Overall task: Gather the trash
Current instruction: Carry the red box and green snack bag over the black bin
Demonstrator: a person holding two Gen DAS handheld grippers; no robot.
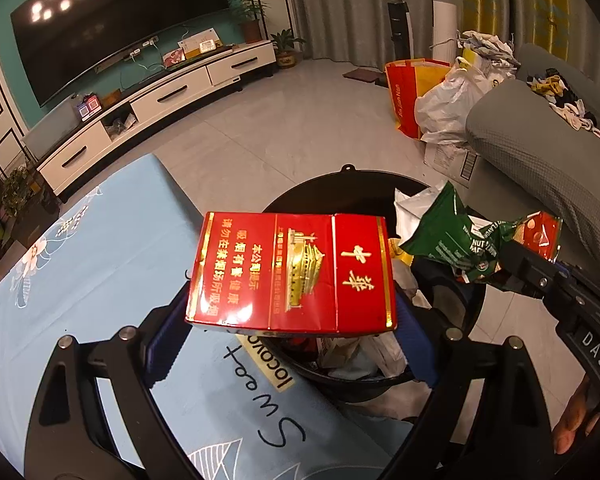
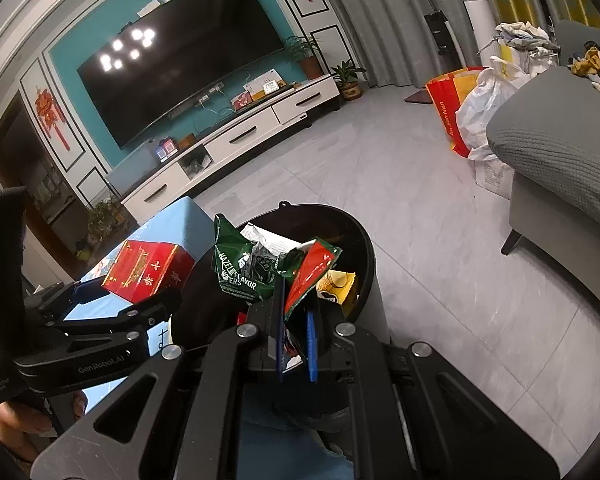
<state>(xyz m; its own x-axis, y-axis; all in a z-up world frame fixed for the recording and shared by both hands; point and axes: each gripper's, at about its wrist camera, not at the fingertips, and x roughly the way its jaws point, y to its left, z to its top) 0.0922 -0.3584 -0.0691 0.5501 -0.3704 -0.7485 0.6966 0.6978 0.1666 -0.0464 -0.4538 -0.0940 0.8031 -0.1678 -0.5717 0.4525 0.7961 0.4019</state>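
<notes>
A red cigarette box [image 1: 292,272] with gold print sits crosswise between the fingers of my left gripper [image 1: 296,312], which is shut on it. The box hangs over the table's edge and the near rim of a black trash bin [image 1: 340,178]. My right gripper [image 2: 296,304] is shut on a crumpled green and red wafer wrapper [image 2: 240,268] above the bin [image 2: 364,248], which holds several pieces of paper and packaging. In the right wrist view the left gripper [image 2: 120,292] and its red box [image 2: 148,270] are at the left. In the left wrist view the right gripper [image 1: 516,264] and the wrapper [image 1: 456,232] are at the right.
The table wears a light blue printed cloth [image 1: 100,240] and stands against the bin's left side. A grey sofa [image 2: 560,152] stands to the right, with a red and yellow bag [image 2: 448,108] and white bags beside it. A white TV cabinet [image 2: 236,136] lines the far wall across bare tiled floor.
</notes>
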